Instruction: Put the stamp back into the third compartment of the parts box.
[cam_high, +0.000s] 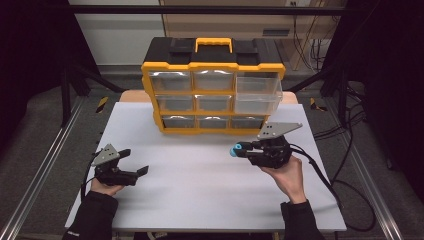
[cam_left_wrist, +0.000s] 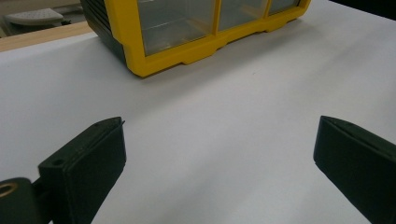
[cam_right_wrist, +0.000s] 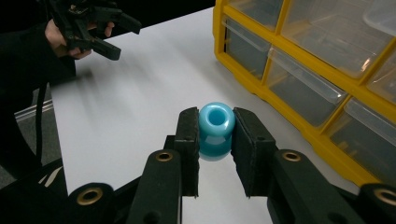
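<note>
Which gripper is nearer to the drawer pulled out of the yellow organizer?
Right. The right gripper, holding a blue spool, sits just below the pulled-out drawer; the left gripper rests far across the table.

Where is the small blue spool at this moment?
The blue spool is clamped between the jaws of the right gripper, above the white table on its right side, just in front of the yellow drawer organizer.

A blue spool (cam_right_wrist: 216, 125) is clamped between the right gripper (cam_right_wrist: 216, 140) pads above the white table (cam_right_wrist: 140, 116), beside a yellow drawer organizer (cam_right_wrist: 303, 65).
</note>
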